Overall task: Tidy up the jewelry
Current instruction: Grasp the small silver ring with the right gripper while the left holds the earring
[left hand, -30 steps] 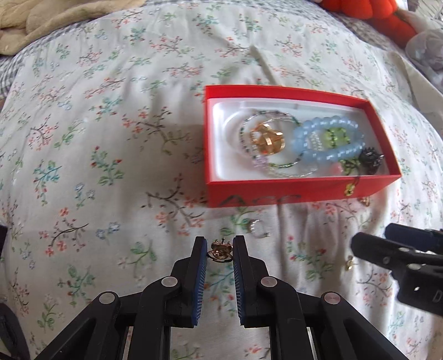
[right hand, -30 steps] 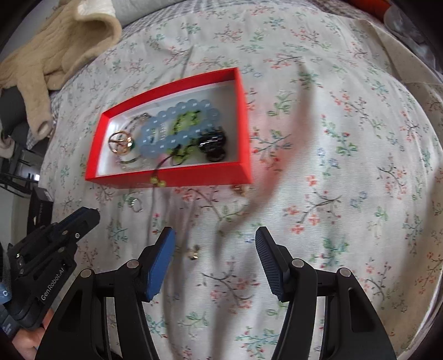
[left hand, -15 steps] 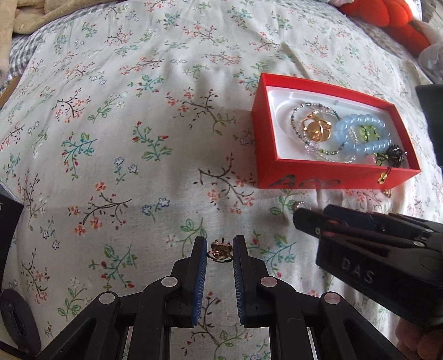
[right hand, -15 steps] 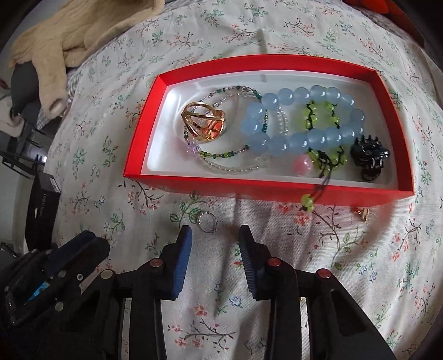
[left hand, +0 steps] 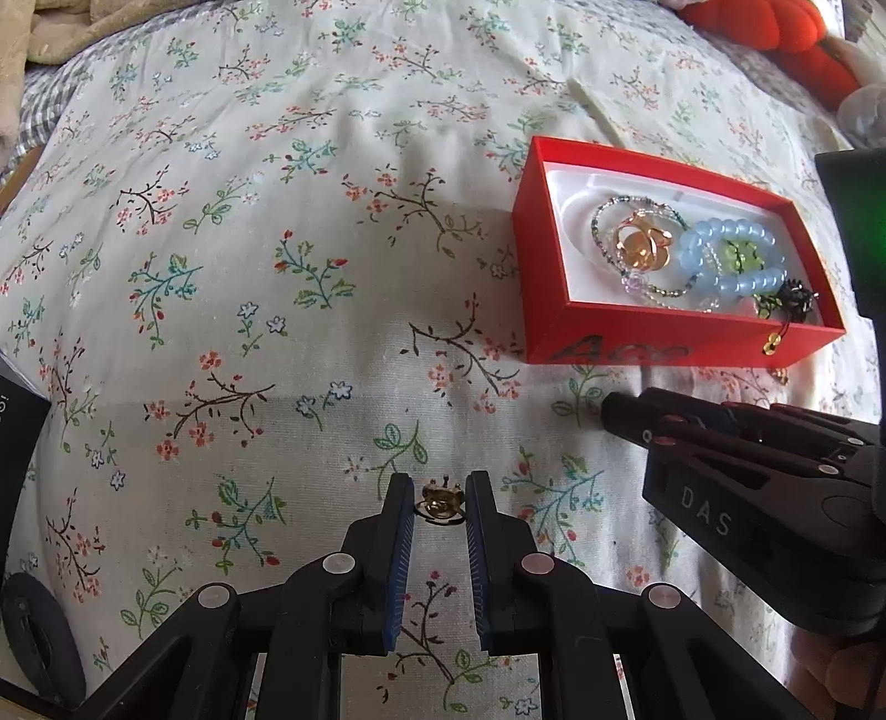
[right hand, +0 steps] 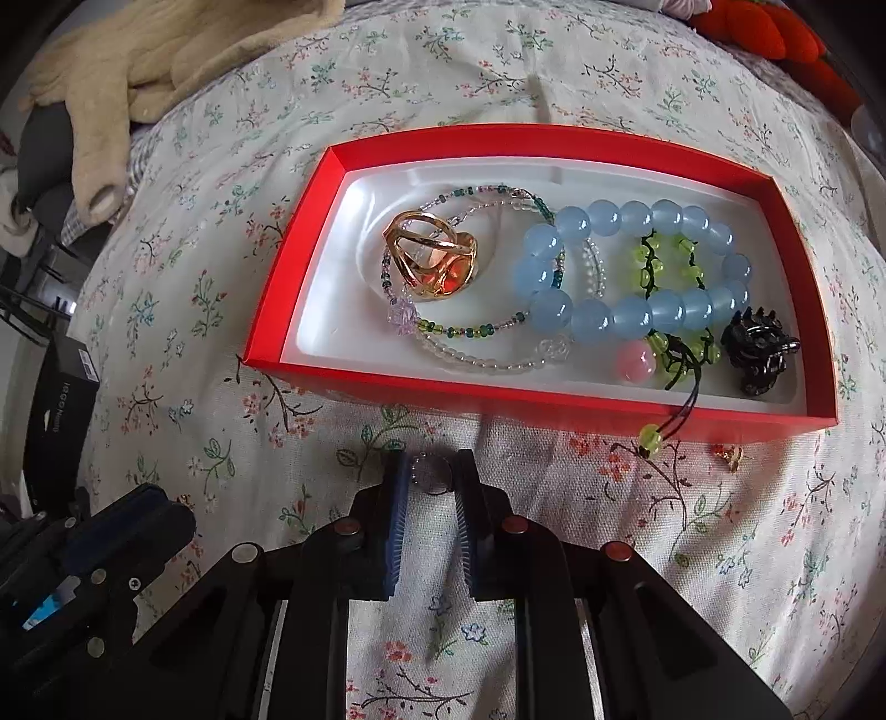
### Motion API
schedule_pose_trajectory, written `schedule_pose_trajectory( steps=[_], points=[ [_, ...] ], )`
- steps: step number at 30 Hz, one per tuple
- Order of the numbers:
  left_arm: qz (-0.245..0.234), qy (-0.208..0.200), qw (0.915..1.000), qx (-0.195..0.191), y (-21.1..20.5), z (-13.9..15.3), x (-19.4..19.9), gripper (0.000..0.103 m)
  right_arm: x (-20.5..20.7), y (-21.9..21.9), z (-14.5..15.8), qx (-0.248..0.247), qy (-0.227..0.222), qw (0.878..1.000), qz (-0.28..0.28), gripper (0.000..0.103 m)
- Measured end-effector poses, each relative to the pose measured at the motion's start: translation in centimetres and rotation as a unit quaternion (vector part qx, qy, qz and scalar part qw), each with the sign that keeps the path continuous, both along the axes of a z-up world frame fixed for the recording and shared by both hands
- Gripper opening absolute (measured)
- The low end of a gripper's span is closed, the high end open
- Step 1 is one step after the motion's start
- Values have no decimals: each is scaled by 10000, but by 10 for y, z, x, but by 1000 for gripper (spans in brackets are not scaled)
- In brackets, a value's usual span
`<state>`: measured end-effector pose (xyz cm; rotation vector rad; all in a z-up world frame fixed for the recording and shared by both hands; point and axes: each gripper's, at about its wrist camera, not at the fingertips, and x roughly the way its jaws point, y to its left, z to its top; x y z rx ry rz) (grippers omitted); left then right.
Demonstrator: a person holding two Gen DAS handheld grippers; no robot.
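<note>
My left gripper [left hand: 440, 501] is shut on a small gold ring [left hand: 441, 500], held above the floral bedsheet, well left of the red jewelry box [left hand: 626, 338]. My right gripper [right hand: 432, 473] is closed around a small silver ring [right hand: 431, 472] on the sheet just in front of the box's [right hand: 554, 407] near wall. The box holds a gold ring [right hand: 432, 263], a blue bead bracelet [right hand: 631, 266], thin beaded strands, a green cord bracelet and a black clip [right hand: 758, 349]. A small gold earring [right hand: 731, 455] lies outside the box at its right.
The right gripper body [left hand: 764, 487] shows at the right of the left wrist view. A beige blanket [right hand: 138, 66] lies at the far left, an orange plush [left hand: 775, 33] at the far right. A black box [right hand: 55, 399] stands at the bed's left edge.
My right gripper has moved in toward the box front and closed its fingers around the silver ring. My left gripper has kept the gold ring and drawn back to the left.
</note>
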<state>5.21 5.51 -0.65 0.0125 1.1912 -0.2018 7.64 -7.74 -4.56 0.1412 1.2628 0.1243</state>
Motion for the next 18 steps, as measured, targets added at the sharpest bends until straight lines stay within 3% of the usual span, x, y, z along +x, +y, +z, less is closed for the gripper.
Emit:
schedule_pose_trajectory(
  steps=[1,2,15,18],
  points=[
    [-9,-3,10000,8,-1,0,0,14,-2,-1,1,25,6,10000,8,6],
    [-16,-5,10000,16,-2,0,0,14,-4,-2,2,51,21,10000,38,5],
    [-12,-36,10000,27,-9,1,2,14,-19,-31,24,285,-68,9996,-52,5],
    [-9,-34,10000,25,-9,1,3,14,-15,-28,21,291,0,9996,-17,15]
  ],
)
